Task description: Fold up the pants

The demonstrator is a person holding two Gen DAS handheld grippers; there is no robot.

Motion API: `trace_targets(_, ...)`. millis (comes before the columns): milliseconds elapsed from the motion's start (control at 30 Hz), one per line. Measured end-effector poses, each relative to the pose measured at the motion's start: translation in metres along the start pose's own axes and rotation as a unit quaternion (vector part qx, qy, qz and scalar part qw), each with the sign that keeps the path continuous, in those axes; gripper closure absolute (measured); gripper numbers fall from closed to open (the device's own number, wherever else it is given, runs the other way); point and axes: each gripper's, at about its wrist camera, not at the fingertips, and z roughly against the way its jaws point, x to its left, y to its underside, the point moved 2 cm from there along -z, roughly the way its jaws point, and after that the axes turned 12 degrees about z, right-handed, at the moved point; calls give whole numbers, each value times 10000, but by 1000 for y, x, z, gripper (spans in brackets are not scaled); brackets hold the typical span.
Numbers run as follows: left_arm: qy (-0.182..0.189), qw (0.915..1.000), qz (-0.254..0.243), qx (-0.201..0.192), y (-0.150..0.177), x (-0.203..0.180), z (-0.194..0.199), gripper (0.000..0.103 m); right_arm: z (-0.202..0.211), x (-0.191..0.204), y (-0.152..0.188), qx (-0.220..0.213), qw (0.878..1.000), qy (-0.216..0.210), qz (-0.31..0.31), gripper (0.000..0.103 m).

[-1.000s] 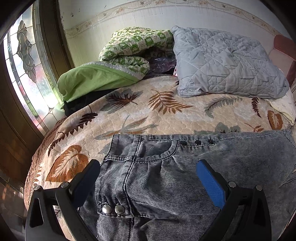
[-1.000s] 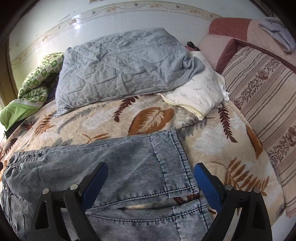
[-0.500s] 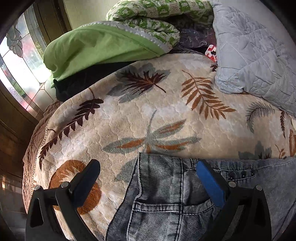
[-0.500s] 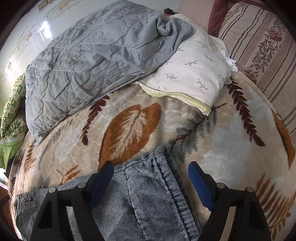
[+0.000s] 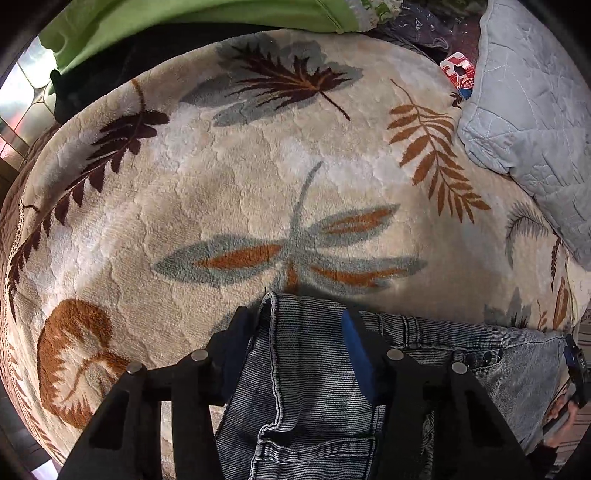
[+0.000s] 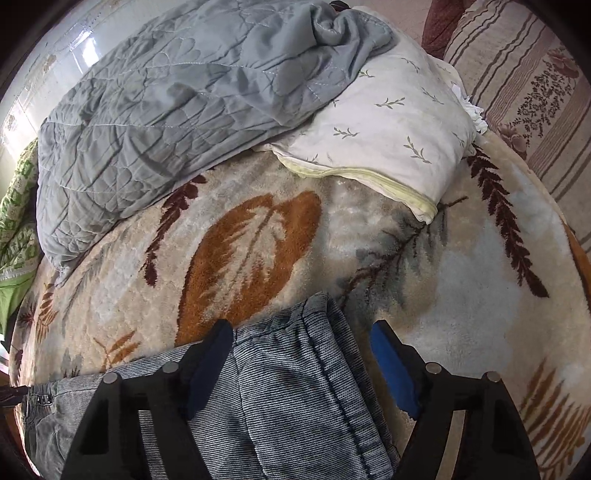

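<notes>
Grey-blue denim pants (image 5: 303, 387) lie flat on a leaf-patterned blanket (image 5: 258, 184). In the left wrist view my left gripper (image 5: 295, 317) points steeply down over the far waistband corner. Its jaws are closing, and the denim corner stands between them with a pocket seam just behind. The pads are not squeezing the cloth. In the right wrist view my right gripper (image 6: 300, 326) straddles the far hem corner of a pants (image 6: 288, 387) leg. Its jaws are closing slowly and stand wide. The left finger (image 6: 214, 354) rests on the denim, while the blue right pad (image 6: 391, 365) is over bare blanket.
A grey quilted cover (image 6: 184, 110) and a white sprigged pillow (image 6: 388, 129) lie beyond the pants. Green bedding (image 5: 184, 18) and dark cloth sit at the far left by a window (image 5: 22, 92). A striped cushion (image 6: 535, 92) rises on the right.
Both grippers moved forward over the pants to their far edge and tipped downward. The left jaws narrowed sharply around the waistband corner. The right jaws narrowed a little over the hem.
</notes>
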Motion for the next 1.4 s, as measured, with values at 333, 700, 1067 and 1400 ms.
trace_targets(333,339,9991,261,-10,-16,0,-7,54,-2,-3,-2,29,9999,-135,65,23)
trace_targets(700,257,9982,-156,-510,-11,-20,0,89,-21,-15,-5,155,9992,-332,-152,27)
trace_targets(1067,711,9899,-145,-1214,21,-10,64,91,3,-10,0,-251,9996,-64,92,88)
trace_targets(1400,1501,9688,-223,-1959,72,8,161,91,123,-19,24,-1481,9864,-613,-371,88)
